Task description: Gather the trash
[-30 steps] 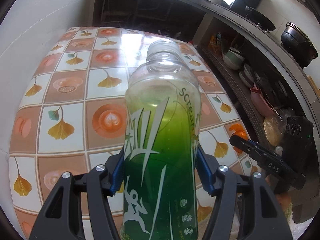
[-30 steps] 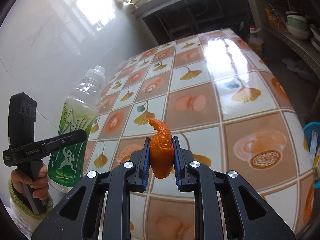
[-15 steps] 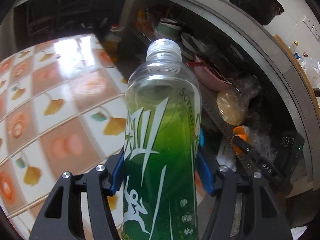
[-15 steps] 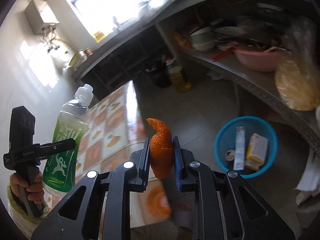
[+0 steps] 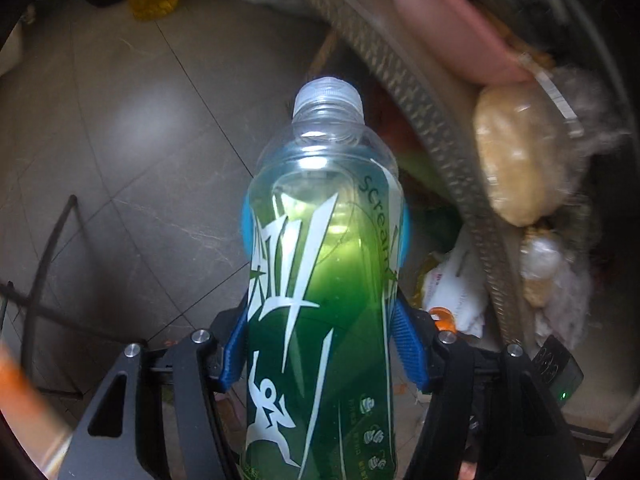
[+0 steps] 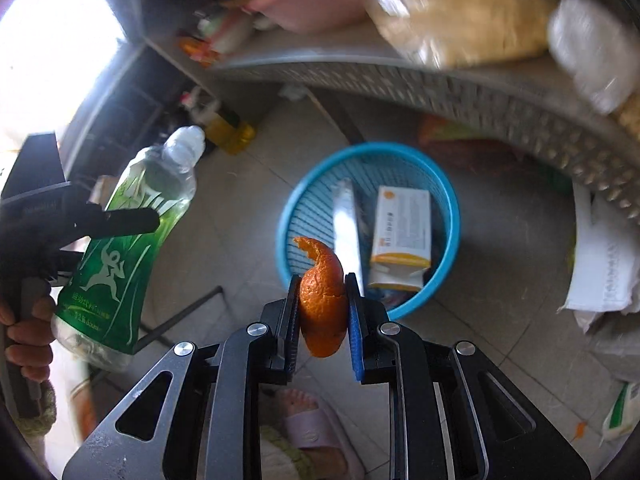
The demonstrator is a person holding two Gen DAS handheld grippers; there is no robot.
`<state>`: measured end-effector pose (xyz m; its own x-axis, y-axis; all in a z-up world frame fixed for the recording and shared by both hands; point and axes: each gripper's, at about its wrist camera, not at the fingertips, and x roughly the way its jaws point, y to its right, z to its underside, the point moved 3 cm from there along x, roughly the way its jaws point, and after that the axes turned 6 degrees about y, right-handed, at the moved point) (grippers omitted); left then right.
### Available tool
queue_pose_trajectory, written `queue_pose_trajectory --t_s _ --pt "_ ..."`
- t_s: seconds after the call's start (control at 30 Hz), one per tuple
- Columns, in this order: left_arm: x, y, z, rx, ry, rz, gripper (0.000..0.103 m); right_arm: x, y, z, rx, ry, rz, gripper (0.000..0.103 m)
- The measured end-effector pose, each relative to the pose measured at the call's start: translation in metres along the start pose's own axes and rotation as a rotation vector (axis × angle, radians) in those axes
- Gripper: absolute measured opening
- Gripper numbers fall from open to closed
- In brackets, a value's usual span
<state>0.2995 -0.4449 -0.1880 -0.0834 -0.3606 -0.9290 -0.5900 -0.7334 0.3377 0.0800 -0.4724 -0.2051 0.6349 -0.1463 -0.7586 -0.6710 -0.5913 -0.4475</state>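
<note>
Two loads held: right tongs clamped on orange peel, left tongs on green bottle; we centre each over blue basket w/ boxes inside before letting go.

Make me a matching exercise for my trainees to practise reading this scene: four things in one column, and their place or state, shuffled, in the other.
Things
1. plastic bottle
2. orange peel
3. yellow-and-white box
4. blue basket

Place or state
A. lies inside the basket
B. stands on the floor below the shelf
C. clamped in the right gripper
D. clamped in the left gripper

Pairs: 1-D, 2-C, 3-A, 4-B
</note>
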Motion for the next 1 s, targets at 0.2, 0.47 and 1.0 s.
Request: queue_pose_trajectory --t_s 0.2,0.47,1.0 --pt "0.077 0.011 -0.025 0.026 -0.070 -0.046 0.060 0.068 0.017 -0.021 -0.002 -0.043 0.074 0.020" --pt "0.124 -0.004 -0.035 -0.013 -0.103 -0.021 0.069 0.118 0.034 -0.030 0.023 -0.080 0.087 0.044" --pt "-0.026 0.022 -0.024 0.050 0.164 0.153 0.070 0.052 0.038 -0.008 0.056 0.064 0.098 0.053"
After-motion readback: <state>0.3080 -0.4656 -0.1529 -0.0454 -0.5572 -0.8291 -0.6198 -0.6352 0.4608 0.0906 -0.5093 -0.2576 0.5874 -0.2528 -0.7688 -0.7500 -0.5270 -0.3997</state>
